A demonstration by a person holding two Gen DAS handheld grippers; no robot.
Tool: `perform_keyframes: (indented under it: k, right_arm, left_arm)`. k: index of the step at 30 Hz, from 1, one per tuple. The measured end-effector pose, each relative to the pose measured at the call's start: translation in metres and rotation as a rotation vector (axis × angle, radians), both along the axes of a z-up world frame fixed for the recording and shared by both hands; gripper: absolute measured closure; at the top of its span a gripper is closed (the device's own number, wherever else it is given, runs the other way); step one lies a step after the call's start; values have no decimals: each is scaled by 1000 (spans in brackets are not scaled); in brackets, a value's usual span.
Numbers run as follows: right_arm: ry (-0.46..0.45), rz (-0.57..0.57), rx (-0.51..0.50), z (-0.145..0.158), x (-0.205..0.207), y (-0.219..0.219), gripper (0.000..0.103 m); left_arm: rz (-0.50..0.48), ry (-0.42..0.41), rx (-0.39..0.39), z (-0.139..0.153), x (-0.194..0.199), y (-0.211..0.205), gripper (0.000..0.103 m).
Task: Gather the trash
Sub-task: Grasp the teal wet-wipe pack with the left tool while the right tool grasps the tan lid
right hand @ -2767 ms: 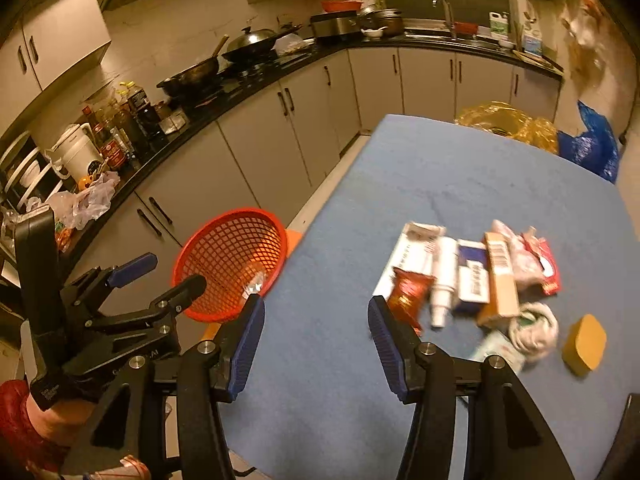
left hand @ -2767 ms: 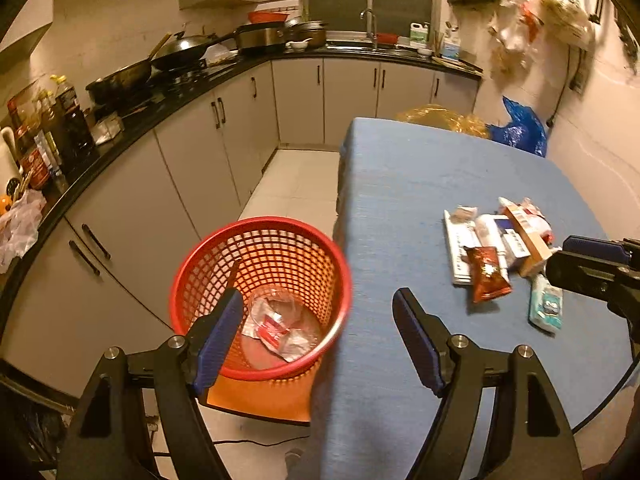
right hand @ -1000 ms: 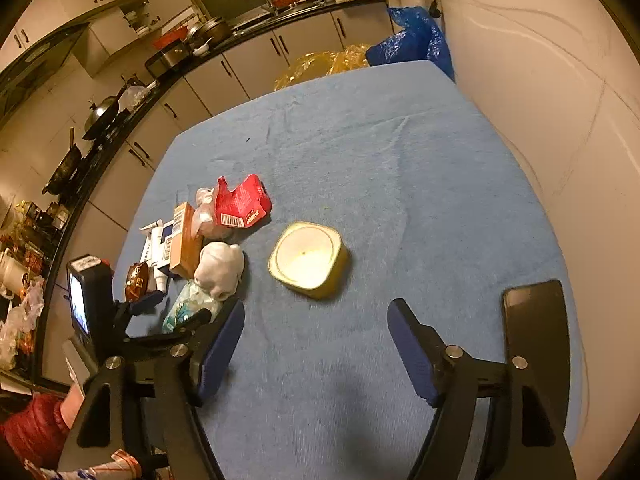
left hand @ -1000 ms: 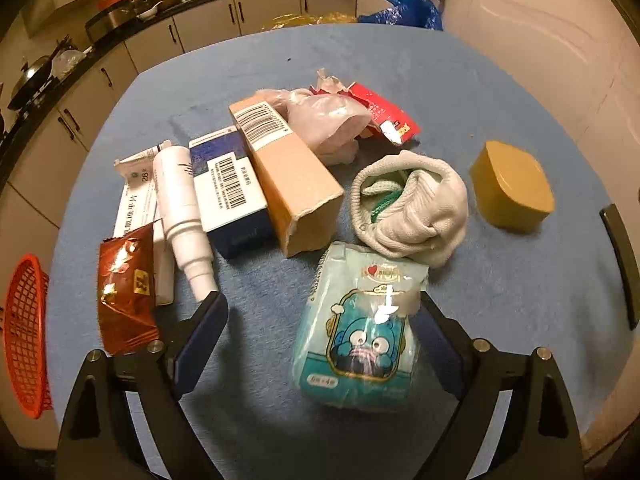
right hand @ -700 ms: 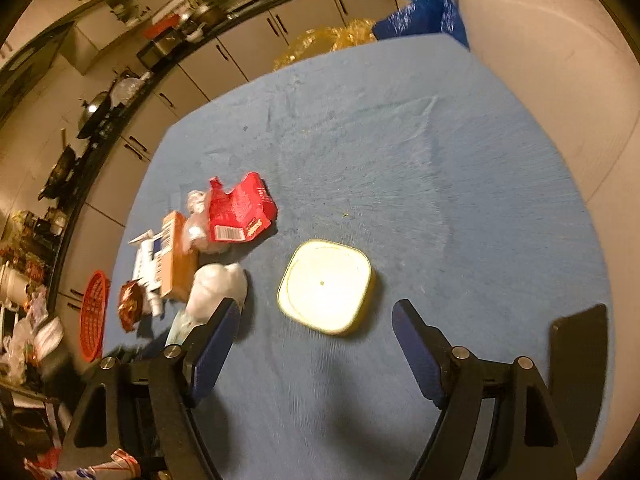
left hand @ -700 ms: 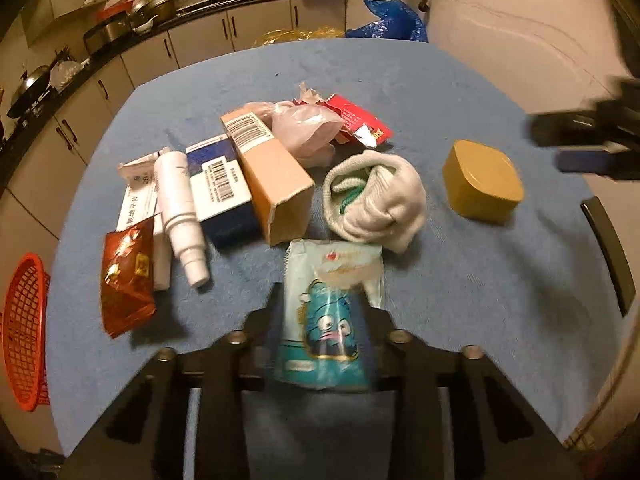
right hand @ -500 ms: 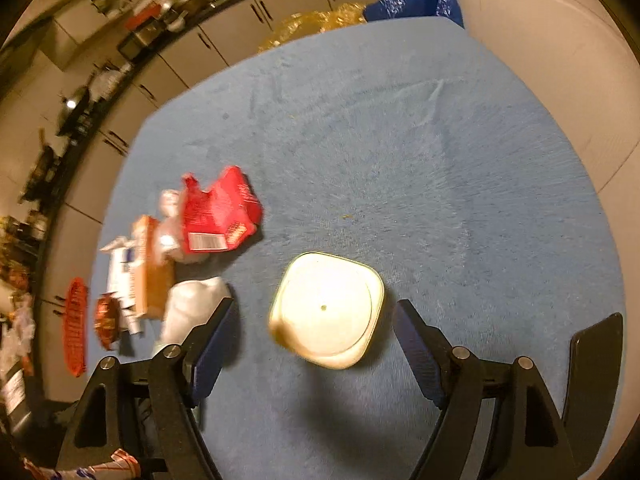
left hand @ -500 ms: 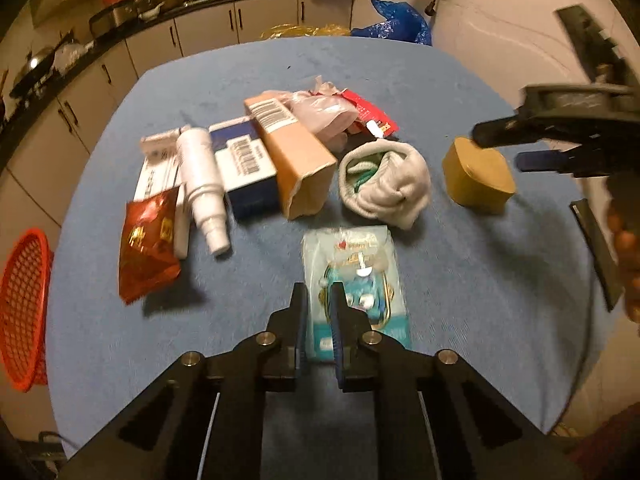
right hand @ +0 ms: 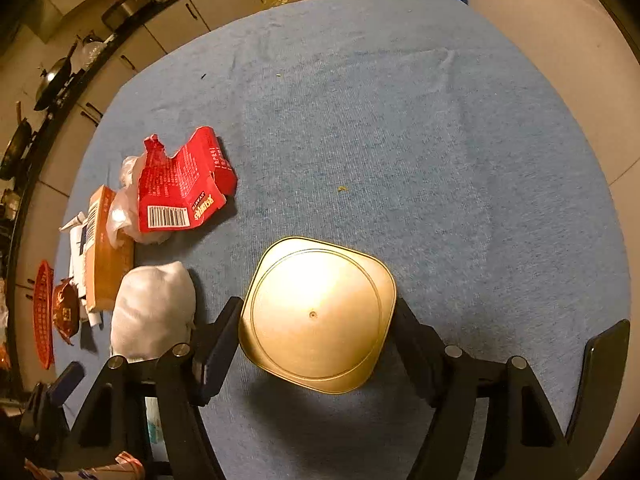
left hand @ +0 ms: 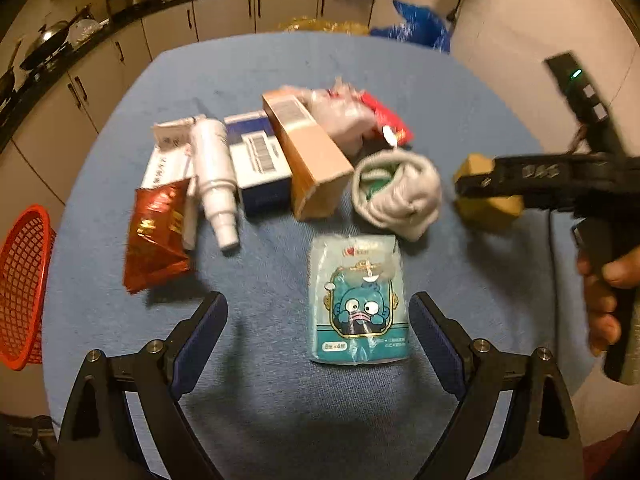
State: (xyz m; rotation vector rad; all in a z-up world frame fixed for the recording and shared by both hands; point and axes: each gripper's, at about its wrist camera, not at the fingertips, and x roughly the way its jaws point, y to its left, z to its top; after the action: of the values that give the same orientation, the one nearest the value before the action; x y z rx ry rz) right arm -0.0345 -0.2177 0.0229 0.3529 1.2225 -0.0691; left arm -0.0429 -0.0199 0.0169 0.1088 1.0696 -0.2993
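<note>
A pile of trash lies on the blue table (left hand: 280,380). The teal tissue pack (left hand: 359,300) lies flat just ahead of my left gripper (left hand: 316,332), which is open and empty. Behind it are a red-brown snack wrapper (left hand: 156,232), a white bottle (left hand: 214,180), a blue-white box (left hand: 260,160), a tan carton (left hand: 312,152), a white sock bundle (left hand: 400,192) and a red wrapper (right hand: 180,184). My right gripper (right hand: 316,344) is open, its fingers on either side of the yellow square container (right hand: 316,314); it also shows in the left wrist view (left hand: 488,196).
The red mesh basket (left hand: 22,284) stands off the table's left edge, on the floor side. Kitchen cabinets and a counter with pans run along the back left. A blue bag (left hand: 420,28) and a yellow bag lie beyond the table's far end. A wall is close on the right.
My left gripper shut on the tissue pack, then opened, leaving the pack on the table. My right gripper moved in around the yellow container.
</note>
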Motion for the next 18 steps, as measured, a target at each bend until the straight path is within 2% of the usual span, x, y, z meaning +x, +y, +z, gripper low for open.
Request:
perform_keyframes:
  k: [4,8,13,15,16,17,18]
  right_arm:
    - [-24,-10,39,7,-16,-10,27]
    - [-71,-4,78,24,-38,-16,26]
    - [-115,2,83,41,-65,-20,26]
    - [-123,0,91,45,-74,-22,26]
    - [-125,-3,87,47,-75,-19,26]
    - [-127,-8,85,48,-78,-17,26]
    - [-128,-12,87,49,-72,-13,26]
  left_arm:
    - [-12,28,65,-17,6,-14,12]
    - [-9,37,78,-27,15,-25,8]
    - [-10,5,80,-29,22,-31,9]
    - [-20,-18,71,-28,11,-25,24]
    - [-29,-39,66,-25,8,-27,42]
    - [-41,-52,66,-23,5,-30,56]
    - [-49,-55,68,-21,2,-33,56]
